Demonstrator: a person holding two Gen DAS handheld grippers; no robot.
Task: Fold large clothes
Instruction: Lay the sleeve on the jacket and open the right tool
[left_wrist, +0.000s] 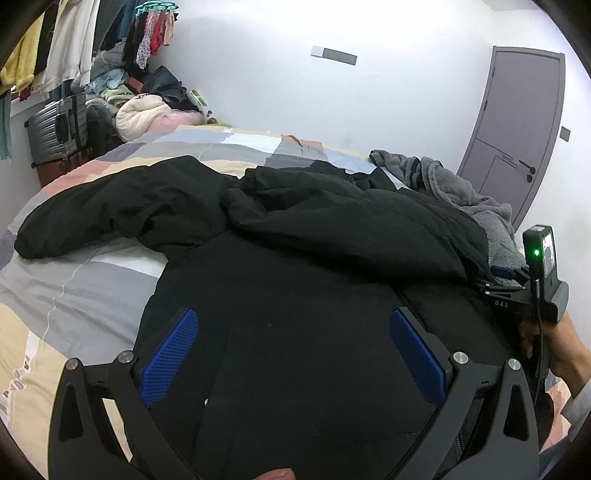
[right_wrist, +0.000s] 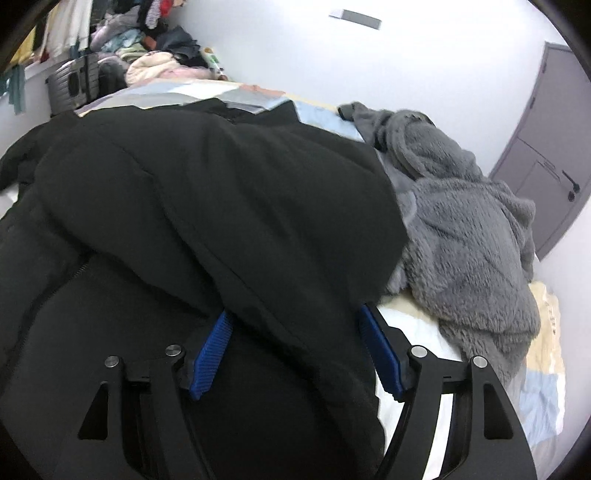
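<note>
Most of the bed, covered by a patchwork quilt, is taken up by a black coat spread across it, one sleeve stretched to the left and a fold of fabric heaped over the right side. A grey fleece garment is bunched just beside the coat at the far right. A grey door is seen in the right wall. A suitcase is stood at the far left below hanging clothes. The left gripper is held over the coat's near part, jaws wide apart. The right gripper is placed with jaws apart around the folded coat edge.
</note>
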